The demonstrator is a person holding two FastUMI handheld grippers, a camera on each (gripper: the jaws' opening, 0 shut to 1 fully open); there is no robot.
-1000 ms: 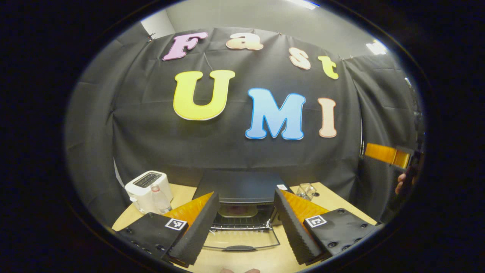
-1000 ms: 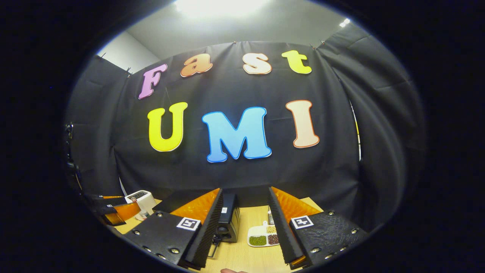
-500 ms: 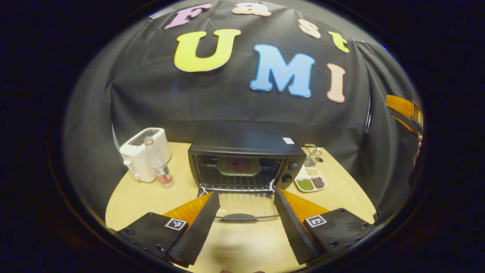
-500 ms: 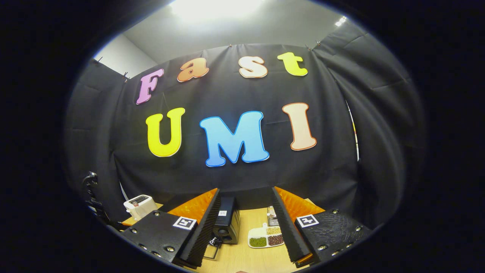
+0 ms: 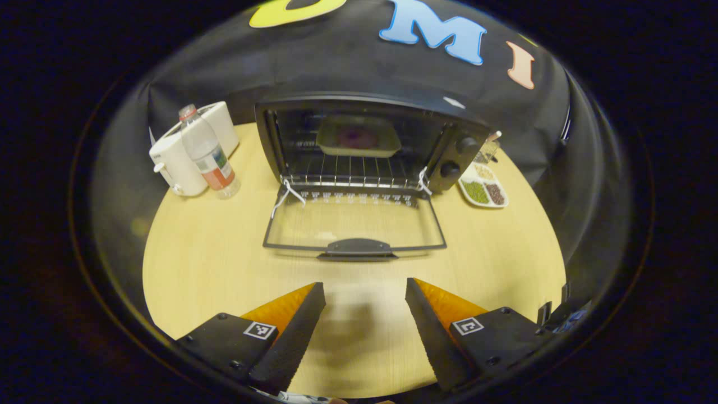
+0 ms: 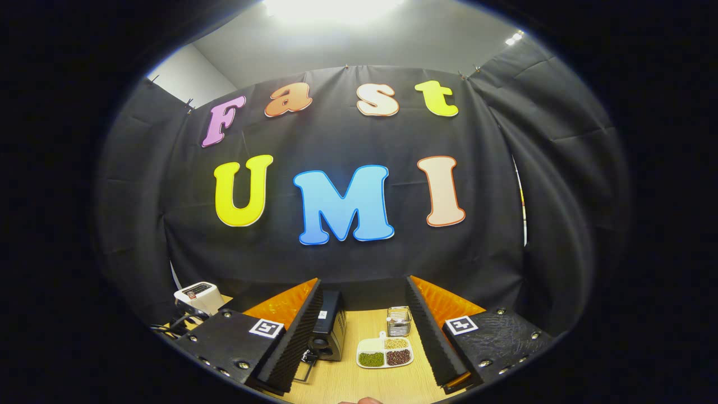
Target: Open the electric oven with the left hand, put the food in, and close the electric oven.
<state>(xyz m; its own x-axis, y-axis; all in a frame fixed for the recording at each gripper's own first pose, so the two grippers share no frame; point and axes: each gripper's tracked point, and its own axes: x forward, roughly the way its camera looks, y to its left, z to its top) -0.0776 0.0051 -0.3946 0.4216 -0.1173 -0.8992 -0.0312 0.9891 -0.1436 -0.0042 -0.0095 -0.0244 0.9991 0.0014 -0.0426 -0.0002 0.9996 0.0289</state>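
In the left gripper view, my left gripper (image 5: 364, 314) hangs released over bare table (image 5: 190, 264), its fingers spread with nothing between them and open wood running to the near edge. Ahead, the electric oven (image 5: 364, 140) stands with its glass door (image 5: 354, 224) folded flat on the table, the handle nearest me. A tray of food (image 5: 358, 137) sits on the rack inside. A water bottle (image 5: 207, 154) stands against a white toaster (image 5: 185, 148) to the left, and a divided dish of beans (image 5: 483, 188) to the right. In the right gripper view, my right gripper (image 6: 362, 331) is likewise released, holding nothing; between its fingers lie the divided dish (image 6: 385, 354) and a small glass jar (image 6: 398, 320), with the oven's side (image 6: 330, 331) just left.
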